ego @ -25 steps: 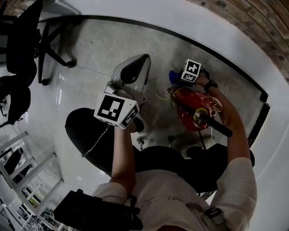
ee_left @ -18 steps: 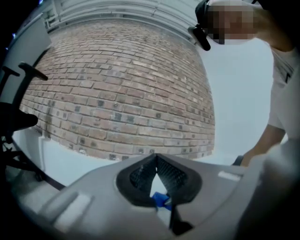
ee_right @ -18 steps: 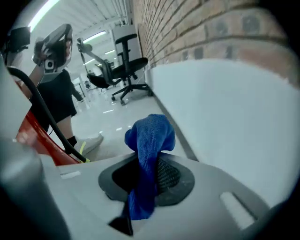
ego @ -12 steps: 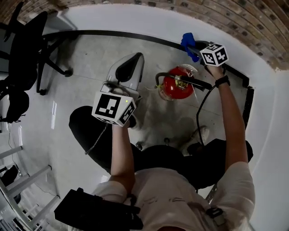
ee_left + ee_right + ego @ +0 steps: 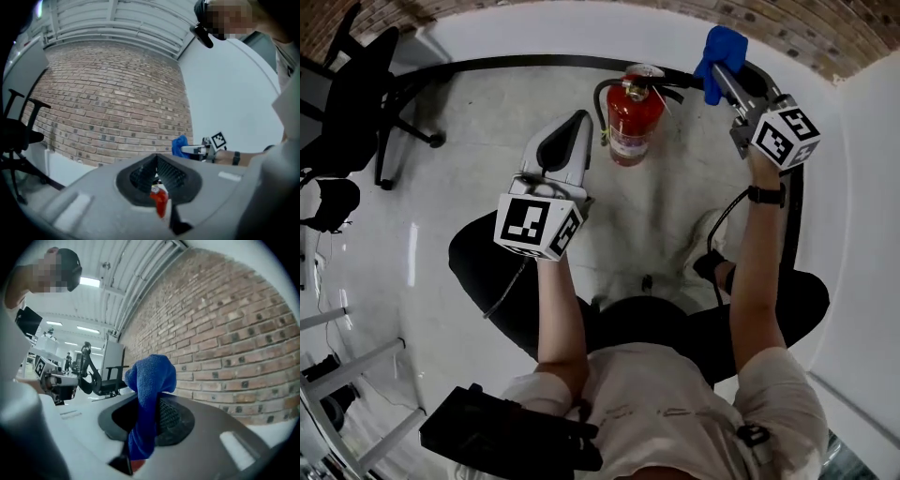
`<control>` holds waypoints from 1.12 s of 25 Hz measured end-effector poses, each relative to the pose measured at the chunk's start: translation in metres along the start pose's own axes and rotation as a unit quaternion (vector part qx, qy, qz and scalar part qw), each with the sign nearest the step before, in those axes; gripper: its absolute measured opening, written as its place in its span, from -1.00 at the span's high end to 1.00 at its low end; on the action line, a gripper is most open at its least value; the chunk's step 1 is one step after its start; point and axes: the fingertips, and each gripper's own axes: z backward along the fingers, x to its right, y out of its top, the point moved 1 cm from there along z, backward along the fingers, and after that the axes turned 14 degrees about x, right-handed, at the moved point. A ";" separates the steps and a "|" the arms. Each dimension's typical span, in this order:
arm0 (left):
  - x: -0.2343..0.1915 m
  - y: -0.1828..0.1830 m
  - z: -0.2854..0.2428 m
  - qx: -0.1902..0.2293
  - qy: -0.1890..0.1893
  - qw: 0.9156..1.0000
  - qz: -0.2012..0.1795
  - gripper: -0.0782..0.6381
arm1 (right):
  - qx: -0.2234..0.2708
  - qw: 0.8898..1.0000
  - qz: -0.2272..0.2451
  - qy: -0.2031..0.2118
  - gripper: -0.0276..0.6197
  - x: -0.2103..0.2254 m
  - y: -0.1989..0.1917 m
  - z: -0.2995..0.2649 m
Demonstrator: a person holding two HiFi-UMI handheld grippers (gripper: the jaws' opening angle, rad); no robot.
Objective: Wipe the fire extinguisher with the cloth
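While the wipe is not yet begun, the left gripper [image 5: 579, 124] hangs with jaws together on nothing, just left of the fire extinguisher [image 5: 630, 117]. The extinguisher stands upright at the far edge of the floor [image 5: 487, 122], near the wall [image 5: 581, 28]. To its right, the right gripper [image 5: 719, 80] has its jaws closed on the blue cloth [image 5: 724, 45], held apart from the red cylinder. Step in hand, by judgement: the approach. The next move calls for carrying the cloth leftward onto the cylinder (no container appears in any view).
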 end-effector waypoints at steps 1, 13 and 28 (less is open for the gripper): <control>0.010 0.005 0.008 0.002 -0.001 1.000 0.000 0.77 | 0.013 1.000 0.004 -0.006 0.67 -0.013 0.013 0.014; 0.170 0.056 0.132 -0.001 -0.028 0.999 -0.024 0.77 | 0.082 0.992 0.066 -0.064 0.66 -0.225 0.063 0.188; 0.189 0.061 0.175 0.009 0.056 0.996 -0.072 0.77 | 0.053 0.975 0.059 -0.207 0.67 -0.255 0.044 0.270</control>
